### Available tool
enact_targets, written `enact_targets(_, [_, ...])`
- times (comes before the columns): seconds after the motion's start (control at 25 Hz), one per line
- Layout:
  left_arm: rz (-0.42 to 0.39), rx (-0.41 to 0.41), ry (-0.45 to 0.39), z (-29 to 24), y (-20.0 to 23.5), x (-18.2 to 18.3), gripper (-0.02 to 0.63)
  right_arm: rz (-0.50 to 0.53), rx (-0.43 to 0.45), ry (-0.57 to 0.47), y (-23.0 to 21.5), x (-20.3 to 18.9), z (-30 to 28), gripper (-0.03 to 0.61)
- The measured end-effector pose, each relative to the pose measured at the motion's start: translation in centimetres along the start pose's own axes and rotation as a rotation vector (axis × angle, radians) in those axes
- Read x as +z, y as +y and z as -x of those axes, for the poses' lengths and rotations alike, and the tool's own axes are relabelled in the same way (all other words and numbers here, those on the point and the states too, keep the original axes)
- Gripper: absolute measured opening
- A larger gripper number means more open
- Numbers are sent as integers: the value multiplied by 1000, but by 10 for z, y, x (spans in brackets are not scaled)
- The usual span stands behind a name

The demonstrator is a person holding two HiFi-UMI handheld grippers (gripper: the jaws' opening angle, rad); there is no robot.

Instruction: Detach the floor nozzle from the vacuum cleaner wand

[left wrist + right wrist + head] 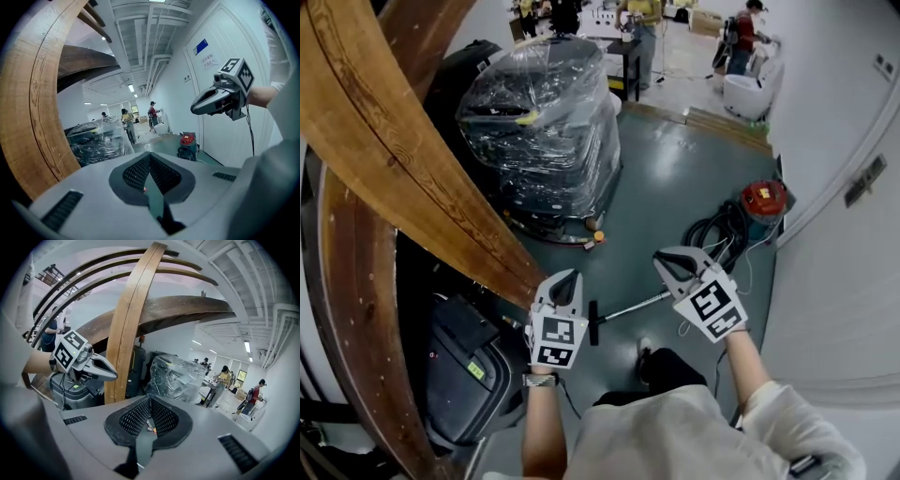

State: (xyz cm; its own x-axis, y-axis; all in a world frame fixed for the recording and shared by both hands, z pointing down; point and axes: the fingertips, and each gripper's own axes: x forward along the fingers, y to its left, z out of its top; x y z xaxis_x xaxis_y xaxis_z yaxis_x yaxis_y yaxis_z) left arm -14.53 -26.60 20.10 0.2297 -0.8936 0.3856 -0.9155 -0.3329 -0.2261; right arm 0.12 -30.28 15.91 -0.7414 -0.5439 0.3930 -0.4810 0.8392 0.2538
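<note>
Workshop hall: wrapped machine (539,122), timber arches (384,141)

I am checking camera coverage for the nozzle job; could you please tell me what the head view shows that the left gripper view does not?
Only the head view shows the floor nozzle and the wand. Only the left gripper view shows the blue door sign and the ceiling pipes. Both show the red vacuum cleaner, the plastic-wrapped machine and the right tongs.

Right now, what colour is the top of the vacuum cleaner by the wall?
The vacuum cleaner top is red; the head view shows it best.
</note>
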Motion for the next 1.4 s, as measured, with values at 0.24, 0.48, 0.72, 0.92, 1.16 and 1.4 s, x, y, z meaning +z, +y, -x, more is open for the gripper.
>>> enact_targets(0.24, [27, 18, 19, -8, 5, -18, -5, 17, 23, -1, 5, -7, -9, 31])
enact_targets(0.48, [38, 21, 30, -21, 2, -35, -5, 13, 33, 3, 6, -24, -20, 31])
enact_targets(0.72, [38, 9, 32, -37, -4, -47, -5, 15, 33, 9, 1, -40, -33, 31])
enact_targets(0.92, [44, 5, 41, -49, -7, -59, -5, 6, 34, 10, -1, -52, -43, 31])
enact_targets(1.16, [52, 0, 41, -67, -9, -68, -5, 4, 29, 28, -8, -71, -54, 31])
enact_targets(1.4, [54, -6, 43, -82, -6, -76, -5, -2, 27, 25, -14, -79, -67, 31])
